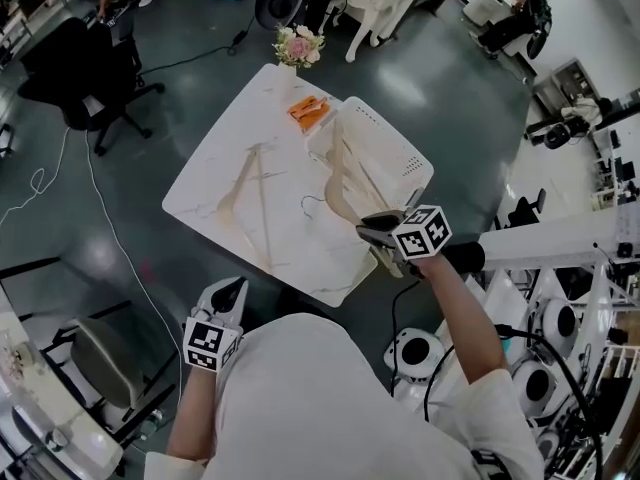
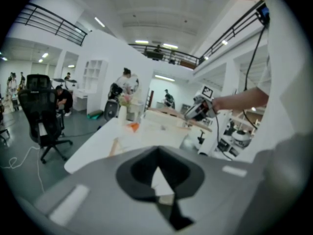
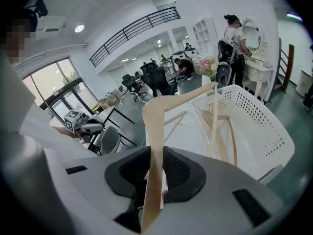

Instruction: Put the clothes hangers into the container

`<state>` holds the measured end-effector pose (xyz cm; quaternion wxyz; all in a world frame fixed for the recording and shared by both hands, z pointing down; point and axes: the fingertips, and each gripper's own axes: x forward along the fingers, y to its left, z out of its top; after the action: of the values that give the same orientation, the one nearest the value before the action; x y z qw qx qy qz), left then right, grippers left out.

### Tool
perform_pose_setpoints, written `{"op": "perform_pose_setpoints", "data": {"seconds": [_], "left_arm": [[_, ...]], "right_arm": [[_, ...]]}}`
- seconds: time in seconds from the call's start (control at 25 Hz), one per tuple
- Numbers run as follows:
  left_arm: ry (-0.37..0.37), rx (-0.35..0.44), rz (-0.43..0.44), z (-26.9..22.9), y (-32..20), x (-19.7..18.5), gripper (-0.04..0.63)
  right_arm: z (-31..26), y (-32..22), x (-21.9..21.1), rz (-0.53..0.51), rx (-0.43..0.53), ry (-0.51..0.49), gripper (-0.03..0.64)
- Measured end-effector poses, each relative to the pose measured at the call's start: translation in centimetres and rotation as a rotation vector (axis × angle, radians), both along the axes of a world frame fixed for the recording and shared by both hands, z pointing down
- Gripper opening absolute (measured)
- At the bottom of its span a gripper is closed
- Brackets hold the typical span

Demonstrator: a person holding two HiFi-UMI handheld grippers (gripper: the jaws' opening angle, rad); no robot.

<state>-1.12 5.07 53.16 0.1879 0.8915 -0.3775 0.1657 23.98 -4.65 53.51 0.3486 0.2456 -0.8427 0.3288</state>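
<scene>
The right tongs (image 3: 156, 166) are clamped on a wooden clothes hanger (image 3: 157, 115), both ribbed pads pressing flat against one of its arms near the end. The rest of the hanger rises from the pads to its bend and then runs toward 2 o'clock, out over the white perforated basket (image 3: 266, 119). From the head view, these tongs hang at about 5 o'clock of the basket, just off the near corner of the white surface (image 1: 210, 183), and the hanger's thin wire hook (image 1: 312, 205) shows at its 9 o'clock side.

The left tongs (image 2: 156, 154) are closed together with nothing between them. They are held low at 7 o'clock of the surface, well apart from the work.

Two or three wooden hangers (image 1: 352, 163) already lie in the basket, which stands on the 3 o'clock side of the surface. One more loose hanger (image 1: 252, 186) lies flat at the surface's middle, toward 9 o'clock of the basket.

The hanger looks stiff and light, and its smooth finish is probably a little slippery. A grip this far out on one arm lets the long free end swing or pivot in the pads, so a hold nearer the middle, beside the hook, would likely balance better. The hook could snag on the basket's rim or on the hangers inside. The flat arm is the sound place to clamp.
</scene>
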Motion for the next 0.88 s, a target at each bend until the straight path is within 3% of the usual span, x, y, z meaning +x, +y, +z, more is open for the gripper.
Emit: {"op": "perform_pose_setpoints", "data": {"seconds": [0.4, 0.88], "left_arm": [[-0.007, -0.009, -0.024, 0.4, -1.1, 0.8, 0.002], [-0.022, -0.042, -0.1, 0.8, -2.3, 0.4, 0.002]], "right_arm": [[2.1, -5.6, 4.4, 0.053, -0.244, -0.025, 0.074], [7.3, -10.1, 5.9, 0.04, -0.392, 0.046, 0.074]]}}
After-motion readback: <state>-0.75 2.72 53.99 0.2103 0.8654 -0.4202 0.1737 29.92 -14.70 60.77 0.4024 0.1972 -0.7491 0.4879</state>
